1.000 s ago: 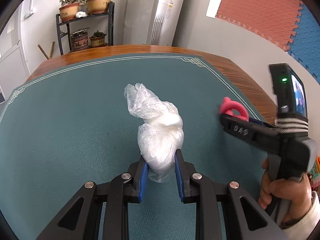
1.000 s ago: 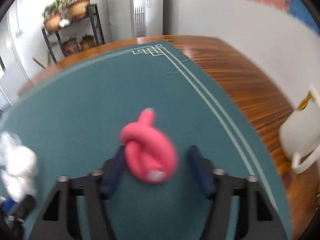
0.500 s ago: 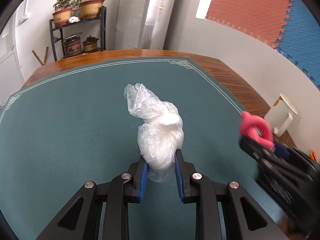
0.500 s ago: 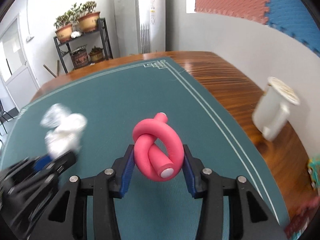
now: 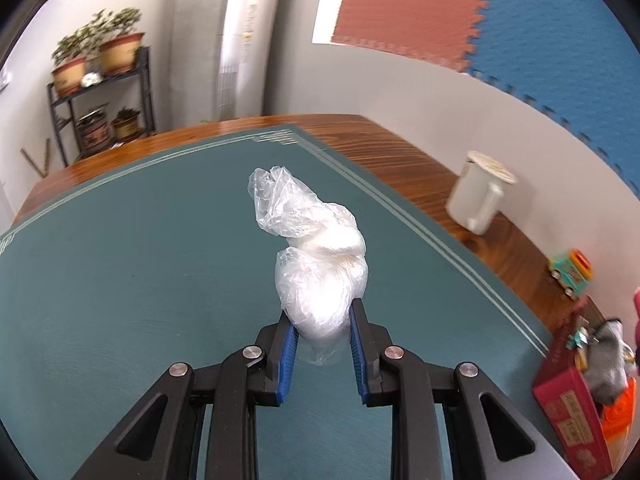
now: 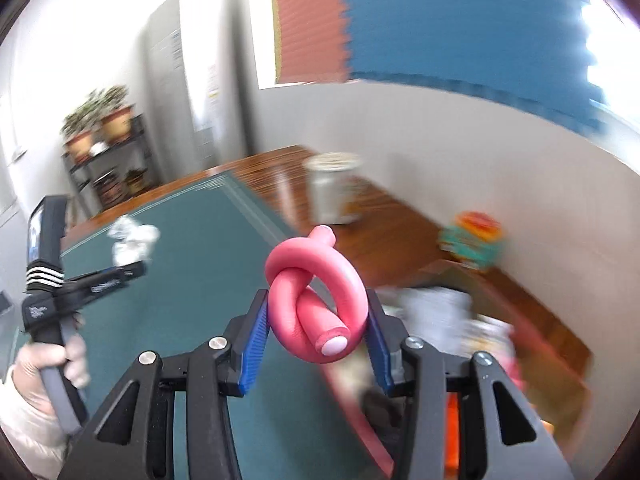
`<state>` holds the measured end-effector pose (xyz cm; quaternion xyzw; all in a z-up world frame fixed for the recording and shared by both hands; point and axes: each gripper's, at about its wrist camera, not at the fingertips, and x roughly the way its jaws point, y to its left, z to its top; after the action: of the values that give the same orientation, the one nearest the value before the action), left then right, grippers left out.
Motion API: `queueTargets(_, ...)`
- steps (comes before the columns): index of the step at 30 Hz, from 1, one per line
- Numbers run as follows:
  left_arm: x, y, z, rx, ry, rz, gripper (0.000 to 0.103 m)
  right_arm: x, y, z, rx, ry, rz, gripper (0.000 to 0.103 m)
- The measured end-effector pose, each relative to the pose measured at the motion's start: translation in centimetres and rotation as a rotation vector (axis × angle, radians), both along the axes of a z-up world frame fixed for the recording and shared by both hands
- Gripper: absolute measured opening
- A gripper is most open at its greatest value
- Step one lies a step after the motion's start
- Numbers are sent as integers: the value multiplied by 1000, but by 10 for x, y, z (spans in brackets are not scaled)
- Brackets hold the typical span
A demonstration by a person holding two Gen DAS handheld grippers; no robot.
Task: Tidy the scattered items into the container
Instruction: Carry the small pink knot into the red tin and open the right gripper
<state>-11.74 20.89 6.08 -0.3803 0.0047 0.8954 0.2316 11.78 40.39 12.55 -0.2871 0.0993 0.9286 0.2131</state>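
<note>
My left gripper [image 5: 320, 322] is shut on a white bundle wrapped in clear plastic [image 5: 316, 264] and holds it above the green mat [image 5: 120, 280]. My right gripper [image 6: 318, 320] is shut on a pink knotted foam tube [image 6: 316, 280], held above the mat's right edge near the red box [image 5: 568, 408]. The red box sits at the right table edge with several items in it, among them a grey one [image 5: 608, 356]. In the blurred right wrist view the left gripper [image 6: 132, 270] and its bundle [image 6: 132, 240] show at the left.
A white lidded jug [image 5: 480, 196] stands on the wooden table [image 5: 400, 160] near the wall. A colourful toy car [image 5: 570, 270] sits beyond the red box. A plant shelf [image 5: 100, 100] stands behind the table. The wall is close on the right.
Both grippers have swung to the right with their loads. The red box has come into view at the right. The right gripper has left the left wrist view.
</note>
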Motion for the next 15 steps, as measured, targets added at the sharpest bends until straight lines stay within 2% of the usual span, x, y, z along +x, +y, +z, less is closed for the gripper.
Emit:
queueTargets(4,23,13,13,0,41,-57,26,55,35,6,14,5,-139,49)
queueTargets(8,53,25,26,6,65,-120,26,85,69,4,-4,-12,-241,49)
queueTargets(15,100,48,45,20,81,-236,26,88,87,-7,-63,-6,-233,49)
